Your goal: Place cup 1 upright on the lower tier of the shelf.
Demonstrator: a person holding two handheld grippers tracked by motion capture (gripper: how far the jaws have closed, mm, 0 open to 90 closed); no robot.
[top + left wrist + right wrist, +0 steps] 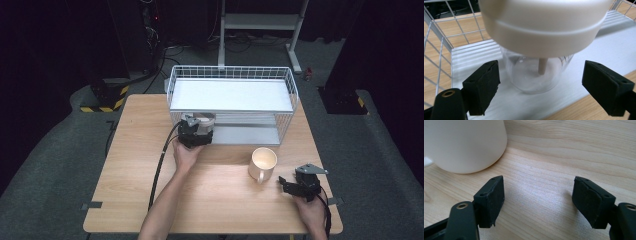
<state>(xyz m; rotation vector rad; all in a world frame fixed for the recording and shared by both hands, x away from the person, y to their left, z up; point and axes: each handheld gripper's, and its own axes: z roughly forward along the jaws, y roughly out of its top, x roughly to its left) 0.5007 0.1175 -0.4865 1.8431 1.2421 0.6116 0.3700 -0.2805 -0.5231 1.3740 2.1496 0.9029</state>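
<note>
A wooden table (150, 150) carries a white wire basket (230, 75) with two shelves at its far side. On the lower shelf (474, 55) stands a clear glass jar (536, 75) with a broad cream lid (544, 25). The left gripper (540, 87) reaches in around the jar, its jaws either side of the glass, apart and not touching it. A cream mug (263, 163) stands on the table. Beside it the right gripper (537, 200) rests low, jaws parted, holding nothing.
</note>
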